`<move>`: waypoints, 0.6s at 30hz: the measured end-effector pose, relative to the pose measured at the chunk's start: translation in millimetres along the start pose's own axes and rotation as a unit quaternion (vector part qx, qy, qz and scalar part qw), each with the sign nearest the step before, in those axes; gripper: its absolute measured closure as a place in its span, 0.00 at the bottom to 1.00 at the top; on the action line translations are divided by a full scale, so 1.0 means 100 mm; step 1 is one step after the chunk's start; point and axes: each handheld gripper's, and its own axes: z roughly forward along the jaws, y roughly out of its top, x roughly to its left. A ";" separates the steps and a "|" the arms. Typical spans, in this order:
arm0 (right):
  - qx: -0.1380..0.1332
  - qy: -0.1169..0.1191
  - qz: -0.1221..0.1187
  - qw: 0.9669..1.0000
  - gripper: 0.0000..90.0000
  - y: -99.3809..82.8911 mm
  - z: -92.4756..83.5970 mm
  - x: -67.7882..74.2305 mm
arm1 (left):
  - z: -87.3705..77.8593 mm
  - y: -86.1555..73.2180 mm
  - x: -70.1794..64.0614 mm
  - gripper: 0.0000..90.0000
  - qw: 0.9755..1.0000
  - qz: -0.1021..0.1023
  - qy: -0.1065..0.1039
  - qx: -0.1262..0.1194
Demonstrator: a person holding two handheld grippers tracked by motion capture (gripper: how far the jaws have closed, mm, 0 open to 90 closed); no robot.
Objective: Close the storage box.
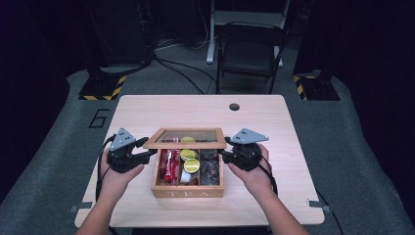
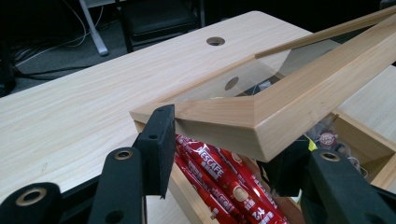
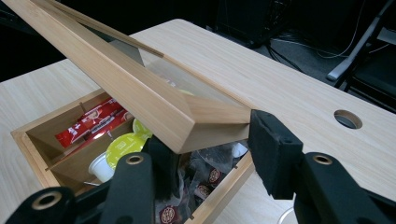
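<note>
Between both clamped tongs [image 1: 147, 148] [image 1: 223, 153], a pale wooden glass-paned lid [image 1: 185, 144], half-raised over its tea box [image 1: 188, 192].

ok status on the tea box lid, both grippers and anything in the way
Left gripper and right gripper each clamped on a front corner of the lid. Lid partly raised over the tea box. Nothing in the way.

Light wooden table [image 1: 147, 110] (cable hole at back) bears a tea box [image 1: 188, 193]
</note>
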 end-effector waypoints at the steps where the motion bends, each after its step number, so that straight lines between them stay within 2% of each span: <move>1: 0.000 0.000 -0.002 1.000 0.61 -0.01 0.00 0.00 | 0.00 0.00 0.00 0.56 1.000 0.001 0.000 0.000; 3: 0.003 -0.002 0.004 1.000 0.61 -0.02 -0.01 0.02 | 0.00 -0.02 -0.01 0.56 1.000 0.005 -0.001 0.002; 7: 0.006 -0.001 -0.002 1.000 0.61 -0.05 -0.01 0.03 | -0.01 -0.06 -0.01 0.56 1.000 0.006 -0.003 0.001; 12: 0.007 0.002 -0.002 1.000 0.61 -0.09 -0.02 0.05 | -0.03 -0.11 -0.01 0.56 1.000 -0.010 -0.012 -0.003; 18: 0.006 0.004 -0.001 1.000 0.61 -0.15 -0.04 0.07 | -0.04 -0.17 -0.03 0.56 1.000 0.001 -0.015 -0.004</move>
